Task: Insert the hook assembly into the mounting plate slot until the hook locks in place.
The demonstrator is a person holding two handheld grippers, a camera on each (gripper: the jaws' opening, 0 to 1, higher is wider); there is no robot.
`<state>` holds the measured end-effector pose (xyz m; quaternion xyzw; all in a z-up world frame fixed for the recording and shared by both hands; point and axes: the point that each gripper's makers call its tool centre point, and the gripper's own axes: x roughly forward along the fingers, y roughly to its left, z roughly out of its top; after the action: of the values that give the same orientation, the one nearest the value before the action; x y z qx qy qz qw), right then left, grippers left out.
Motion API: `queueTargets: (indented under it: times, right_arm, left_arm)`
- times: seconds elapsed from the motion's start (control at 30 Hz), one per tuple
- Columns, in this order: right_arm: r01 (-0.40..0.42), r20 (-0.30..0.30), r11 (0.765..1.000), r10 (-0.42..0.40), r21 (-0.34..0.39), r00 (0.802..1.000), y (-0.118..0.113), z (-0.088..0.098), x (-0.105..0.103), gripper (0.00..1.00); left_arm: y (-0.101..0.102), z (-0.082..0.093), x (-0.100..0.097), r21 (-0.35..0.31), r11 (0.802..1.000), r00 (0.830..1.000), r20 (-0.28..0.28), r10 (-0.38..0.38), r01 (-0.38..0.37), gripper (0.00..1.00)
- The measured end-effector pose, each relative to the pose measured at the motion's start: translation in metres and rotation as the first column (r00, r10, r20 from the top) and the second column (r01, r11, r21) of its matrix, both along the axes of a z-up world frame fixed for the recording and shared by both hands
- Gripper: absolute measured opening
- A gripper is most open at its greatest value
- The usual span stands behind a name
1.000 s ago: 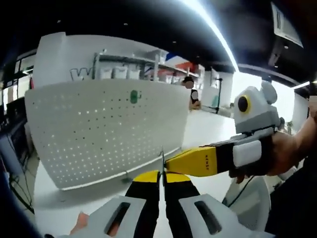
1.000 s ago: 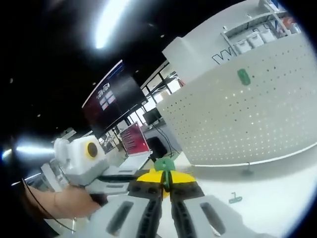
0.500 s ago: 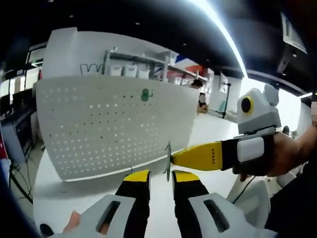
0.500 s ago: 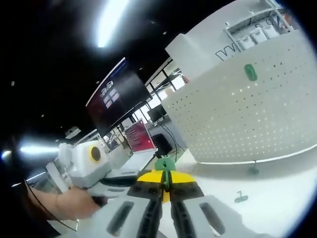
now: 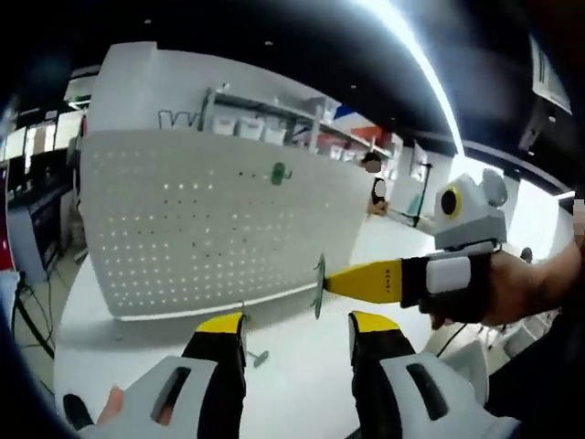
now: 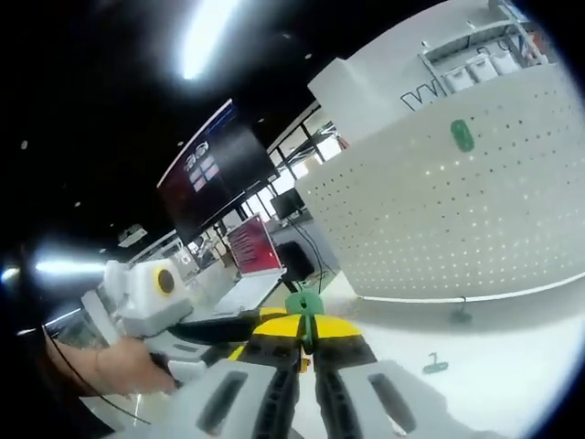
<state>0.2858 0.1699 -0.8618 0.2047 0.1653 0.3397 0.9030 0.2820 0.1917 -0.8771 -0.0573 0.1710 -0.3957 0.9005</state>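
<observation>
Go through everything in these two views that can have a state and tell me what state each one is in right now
Left gripper: open, jaws apart, holding nothing.
Right gripper: shut on the green hook piece.
White pegboard: upright on the table, one green hook already mounted near its top.
Small green hook: lying loose on the table.
Wall screen: on.

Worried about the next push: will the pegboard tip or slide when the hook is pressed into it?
The pegboard stands upright on the table on a thin base, so it may tip backward or slide under a firm push. It looks like thin perforated sheet, probably light. The right gripper holds the small hook; pressing gently seems wise.
</observation>
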Motion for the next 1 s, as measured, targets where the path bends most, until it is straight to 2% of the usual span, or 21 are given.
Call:
queueTargets:
  times: [0.13, 0.27, 0.4, 0.53, 0.63, 0.77, 0.9, 1.0]
  right_arm:
    - [0.011, 0.019, 1.0, -0.011, -0.017, 1.0, -0.005, 0.001, 0.003, 0.01]
    - [0.04, 0.038, 0.999, -0.038, -0.033, 0.999, -0.012, 0.002, 0.009, 0.01]
    - [0.064, 0.055, 0.997, -0.061, -0.052, 0.997, -0.018, 0.002, 0.016, 0.01]
    - [0.095, 0.091, 0.992, -0.088, -0.079, 0.992, -0.023, 0.005, 0.022, 0.01]
    - [0.152, 0.115, 0.985, -0.143, -0.078, 0.983, -0.029, 0.007, 0.029, 0.01]
    - [0.213, 0.147, 0.974, -0.199, -0.081, 0.969, -0.036, 0.01, 0.036, 0.01]
    - [0.242, 0.165, 0.966, -0.225, -0.092, 0.96, -0.041, 0.011, 0.042, 0.01]
    - [0.263, 0.196, 0.959, -0.239, -0.103, 0.951, -0.044, 0.015, 0.048, 0.01]
  left_arm:
    - [-0.002, 0.005, -0.004, -0.015, 1.0, 1.0, 0.018, -0.01, 0.01, 0.55]
    - [-0.008, 0.013, -0.009, -0.01, 1.0, 0.999, 0.042, -0.028, 0.029, 0.61]
    - [-0.012, 0.014, -0.011, -0.014, 0.999, 0.998, 0.047, -0.038, 0.039, 0.69]
    - [-0.015, 0.012, -0.016, -0.014, 0.998, 0.998, 0.028, -0.058, 0.058, 0.67]
    - [-0.017, 0.014, -0.017, -0.026, 0.998, 0.998, 0.031, -0.056, 0.057, 0.75]
    - [-0.02, 0.017, -0.015, -0.044, 0.998, 0.998, 0.033, -0.052, 0.053, 0.8]
    - [-0.021, 0.019, -0.014, -0.044, 0.998, 0.998, 0.037, -0.05, 0.051, 0.86]
    - [-0.022, 0.021, -0.014, -0.052, 0.997, 0.998, 0.041, -0.05, 0.052, 0.86]
